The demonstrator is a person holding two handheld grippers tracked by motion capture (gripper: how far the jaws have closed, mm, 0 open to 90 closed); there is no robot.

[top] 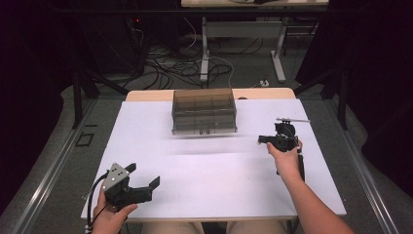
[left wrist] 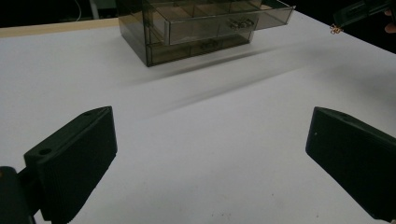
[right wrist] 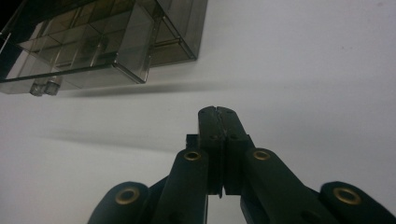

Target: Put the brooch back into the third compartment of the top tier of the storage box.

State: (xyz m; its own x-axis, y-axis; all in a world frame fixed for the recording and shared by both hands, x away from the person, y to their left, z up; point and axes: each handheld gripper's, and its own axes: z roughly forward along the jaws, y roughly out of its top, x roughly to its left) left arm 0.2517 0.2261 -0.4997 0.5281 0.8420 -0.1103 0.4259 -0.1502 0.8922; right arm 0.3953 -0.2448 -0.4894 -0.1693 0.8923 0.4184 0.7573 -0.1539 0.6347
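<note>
Left gripper jaws wide apart, nothing between; right gripper jaws pressed together, empty, near drawer box.

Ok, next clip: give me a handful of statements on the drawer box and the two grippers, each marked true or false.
1. The smoky drawer box stands on the white table. True.
2. The left gripper has its jaws shut. False: they stand wide apart, with bare table between them in the left gripper view.
3. The right gripper has its jaws closed together. True.
4. The top drawer of the box is pulled out. True.
5. The left gripper is touching the drawer box. False: it is near the front edge of the table, well apart from the box.
6. The right gripper holds the drawer handle. False: it is to the right of the box, apart from it.
</note>
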